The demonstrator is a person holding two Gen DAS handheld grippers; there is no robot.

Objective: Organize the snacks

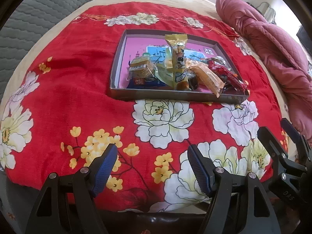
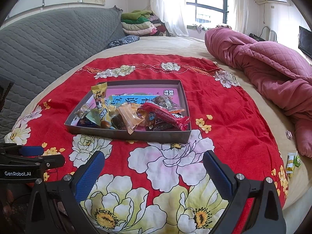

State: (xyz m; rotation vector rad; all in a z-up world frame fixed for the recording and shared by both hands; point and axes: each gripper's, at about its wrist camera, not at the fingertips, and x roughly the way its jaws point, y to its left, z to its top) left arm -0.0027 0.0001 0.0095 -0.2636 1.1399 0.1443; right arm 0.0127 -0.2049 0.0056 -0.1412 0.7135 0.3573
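Note:
A shallow grey box (image 1: pixel 175 96) (image 2: pixel 136 134) with a pink printed bottom sits on the red flowered cloth (image 1: pixel 78 89) (image 2: pixel 224 117). Snack packets are piled at its near end. Among them are a tall yellow packet (image 1: pixel 178 58) (image 2: pixel 100 101), an orange packet (image 1: pixel 206 78) (image 2: pixel 129 119) and a red packet (image 1: pixel 226 76) (image 2: pixel 165 117). My left gripper (image 1: pixel 152 147) hovers over the cloth short of the box, open with nothing between its blue pads. My right gripper (image 2: pixel 154 154) is also open and empty, just short of the box. It stands to the right of the left one (image 1: pixel 273 126).
A rumpled pink quilt (image 2: pixel 263 68) lies along the right side of the bed. Beside it on the beige sheet are two small green and yellow packets (image 2: pixel 292 162) and a tiny white wrapped piece (image 2: pixel 288 134). A grey quilted cover (image 2: pixel 48 42) rises at the left.

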